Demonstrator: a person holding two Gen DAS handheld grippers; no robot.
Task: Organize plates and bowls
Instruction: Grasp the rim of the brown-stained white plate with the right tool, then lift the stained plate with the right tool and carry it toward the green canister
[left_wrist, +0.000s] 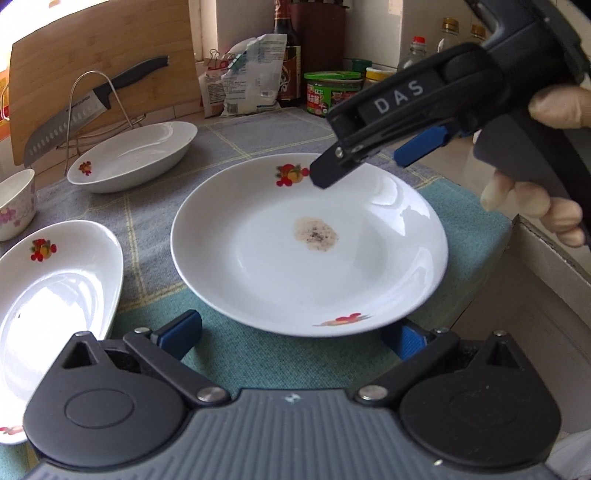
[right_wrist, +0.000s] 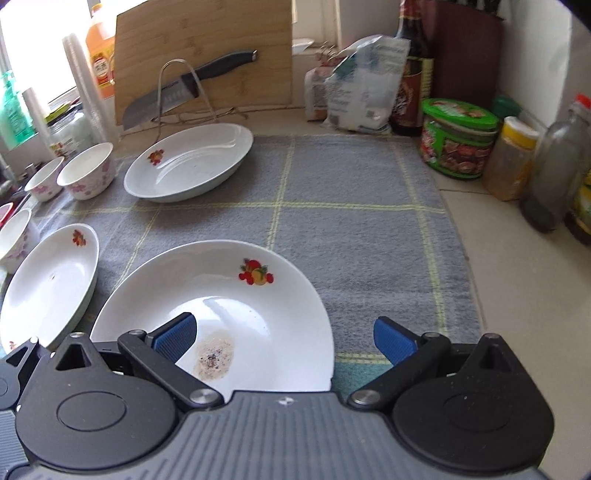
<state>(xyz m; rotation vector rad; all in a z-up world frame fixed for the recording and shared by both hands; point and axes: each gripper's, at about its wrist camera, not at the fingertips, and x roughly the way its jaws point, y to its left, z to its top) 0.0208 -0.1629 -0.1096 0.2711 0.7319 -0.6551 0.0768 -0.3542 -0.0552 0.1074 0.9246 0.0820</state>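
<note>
The round white plate (left_wrist: 310, 245), printed with fruit motifs and marked by a brownish speckled stain (left_wrist: 316, 234) at its middle, lies on the grey checked cloth (right_wrist: 354, 206), its near edge over a teal cloth (left_wrist: 258, 354). In the left wrist view it fills the centre. The left gripper (left_wrist: 295, 334) sits at the plate's 6 o'clock rim with its blue pads spread wide, one at either side of that edge and gripping nothing. The right gripper (left_wrist: 364, 162) reaches in from 2 o'clock, a person's hand (left_wrist: 543, 199) on its handle; its fingers stand apart, one tip over the plate's far rim beside the fruit print. In its own view the right gripper (right_wrist: 284, 338) is equally spread, left pad above the plate's well, right pad out over the cloth.

At the plate's 9 o'clock lies an oval fruit-print dish (left_wrist: 55, 306), and at 11 o'clock a second oval dish (left_wrist: 136, 158). Pink-flowered bowls (right_wrist: 88, 171) cluster further out at 10 o'clock. Behind them a knife (left_wrist: 88, 110) rests on a wire stand against a wooden cutting board (left_wrist: 110, 62). At 12 to 2 o'clock stand packets, a dark sauce bottle (right_wrist: 413, 74), a green-lidded tub (right_wrist: 458, 138) and jars.
</note>
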